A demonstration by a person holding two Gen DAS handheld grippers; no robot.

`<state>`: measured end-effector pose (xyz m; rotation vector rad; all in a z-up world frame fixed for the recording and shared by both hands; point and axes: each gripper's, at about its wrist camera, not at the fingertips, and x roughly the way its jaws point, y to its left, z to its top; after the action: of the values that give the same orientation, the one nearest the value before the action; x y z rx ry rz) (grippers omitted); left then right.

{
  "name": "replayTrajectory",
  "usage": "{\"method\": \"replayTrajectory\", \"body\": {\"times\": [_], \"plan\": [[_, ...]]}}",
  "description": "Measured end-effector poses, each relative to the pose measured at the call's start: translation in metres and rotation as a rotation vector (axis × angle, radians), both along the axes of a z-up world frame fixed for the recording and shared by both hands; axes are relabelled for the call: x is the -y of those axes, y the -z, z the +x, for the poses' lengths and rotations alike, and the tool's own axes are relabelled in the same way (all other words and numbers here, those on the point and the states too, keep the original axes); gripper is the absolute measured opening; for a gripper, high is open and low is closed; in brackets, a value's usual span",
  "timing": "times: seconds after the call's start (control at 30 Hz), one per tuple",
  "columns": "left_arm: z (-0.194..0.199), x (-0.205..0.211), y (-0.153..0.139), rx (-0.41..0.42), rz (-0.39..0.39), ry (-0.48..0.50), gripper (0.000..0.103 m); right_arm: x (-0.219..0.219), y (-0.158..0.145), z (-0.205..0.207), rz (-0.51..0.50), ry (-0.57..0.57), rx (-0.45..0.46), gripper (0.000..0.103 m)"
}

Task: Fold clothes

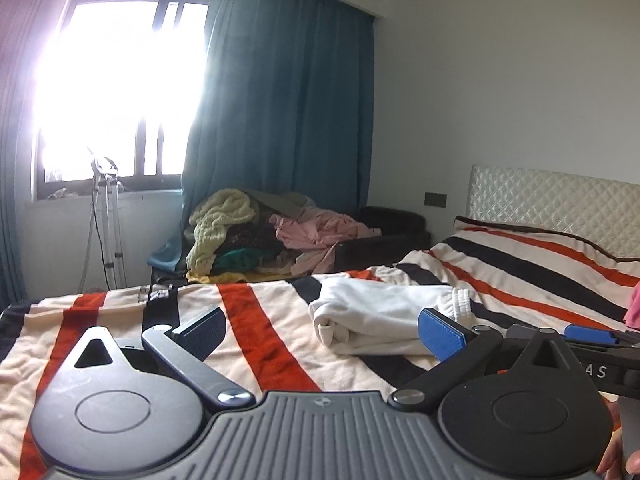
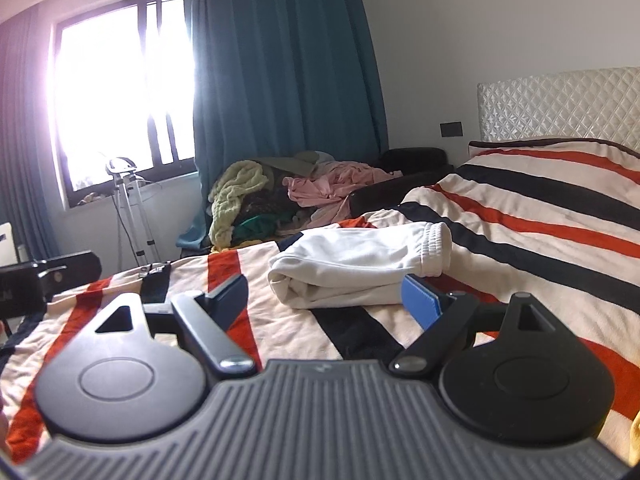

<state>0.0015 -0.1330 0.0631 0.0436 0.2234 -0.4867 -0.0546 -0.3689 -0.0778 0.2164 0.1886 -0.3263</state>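
A white garment with an elastic cuff (image 1: 384, 316) lies folded into a thick bundle on the striped blanket (image 1: 260, 320). It also shows in the right wrist view (image 2: 360, 268). My left gripper (image 1: 320, 330) is open and empty, just above the blanket, short of the bundle's near edge. My right gripper (image 2: 324, 298) is open and empty, its jaws either side of the bundle's near edge without touching it. The right gripper's blue fingers (image 1: 588, 334) show at the right of the left wrist view.
A heap of unfolded clothes, yellow-green, pink and dark (image 1: 272, 232), sits on a dark sofa beyond the bed (image 2: 296, 192). A quilted headboard (image 1: 560, 204) is at the right. A metal stand (image 1: 106, 220) is below the window. Pink cloth (image 1: 632, 304) lies at the right edge.
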Motion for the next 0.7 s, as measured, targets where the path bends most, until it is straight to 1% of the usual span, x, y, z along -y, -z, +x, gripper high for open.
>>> {"method": "replayTrajectory", "body": {"times": [0.1,0.23,0.47,0.7], "plan": [[0.006,-0.001,0.006,-0.006,-0.007,-0.008,0.103,-0.005,0.004,0.001,-0.023,-0.005,0.002,0.085],[0.011,-0.002,0.012,-0.007,-0.012,-0.013,0.103,-0.007,0.010,0.007,-0.023,-0.004,-0.026,0.085],[0.017,-0.003,0.017,-0.027,-0.009,-0.024,0.103,-0.005,0.010,0.007,-0.012,0.028,-0.022,0.085],[0.015,-0.001,0.020,-0.028,-0.001,-0.022,0.103,-0.005,0.011,0.007,-0.020,0.035,-0.027,0.085]]}}
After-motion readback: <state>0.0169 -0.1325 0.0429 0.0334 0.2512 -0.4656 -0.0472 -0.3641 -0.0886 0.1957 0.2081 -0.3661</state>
